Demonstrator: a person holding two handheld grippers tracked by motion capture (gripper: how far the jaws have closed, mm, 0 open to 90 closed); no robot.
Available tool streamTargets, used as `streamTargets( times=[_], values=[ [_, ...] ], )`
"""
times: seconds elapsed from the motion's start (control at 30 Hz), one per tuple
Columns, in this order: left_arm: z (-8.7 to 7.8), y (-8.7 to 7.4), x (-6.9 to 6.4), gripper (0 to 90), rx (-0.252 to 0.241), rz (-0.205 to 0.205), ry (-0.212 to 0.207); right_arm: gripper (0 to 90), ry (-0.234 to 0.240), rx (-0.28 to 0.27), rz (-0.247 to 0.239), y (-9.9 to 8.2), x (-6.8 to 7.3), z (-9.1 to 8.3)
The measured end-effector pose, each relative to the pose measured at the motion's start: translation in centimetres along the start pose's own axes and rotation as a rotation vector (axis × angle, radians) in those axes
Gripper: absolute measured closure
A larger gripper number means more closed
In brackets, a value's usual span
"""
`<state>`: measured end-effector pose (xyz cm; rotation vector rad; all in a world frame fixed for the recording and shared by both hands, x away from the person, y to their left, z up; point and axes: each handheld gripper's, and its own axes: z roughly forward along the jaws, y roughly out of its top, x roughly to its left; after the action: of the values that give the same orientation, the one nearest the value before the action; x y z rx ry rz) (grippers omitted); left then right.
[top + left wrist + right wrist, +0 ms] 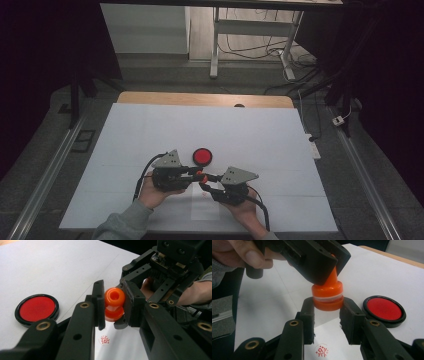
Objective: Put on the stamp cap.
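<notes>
Orange stamp (pixel 327 293), knobbed top, clear band; both grippers' fingers clamp it.

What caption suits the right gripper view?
Both grippers clamp an orange plastic stamp above a red imprint on paper, beside a round red ink pad.

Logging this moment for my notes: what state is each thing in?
Orange stamp: held off the table, gripped at both ends.
Left gripper: shut on the stamp's handle.
Right gripper: shut on the stamp's base.
Ink pad: open, red showing.
Paper slip: already stamped red.
</notes>
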<state>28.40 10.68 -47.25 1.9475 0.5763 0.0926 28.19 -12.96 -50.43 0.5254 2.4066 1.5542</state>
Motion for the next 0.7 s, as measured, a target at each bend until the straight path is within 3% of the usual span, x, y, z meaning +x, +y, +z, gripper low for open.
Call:
streamTargets(
  times=[0.7],
  values=[
    [0.2,-0.09,0.07,72.2,-0.004,-0.002,-0.004,65.2,-0.008,-0.005,-0.006,-0.02,0.07,-0.04]
  ],
)
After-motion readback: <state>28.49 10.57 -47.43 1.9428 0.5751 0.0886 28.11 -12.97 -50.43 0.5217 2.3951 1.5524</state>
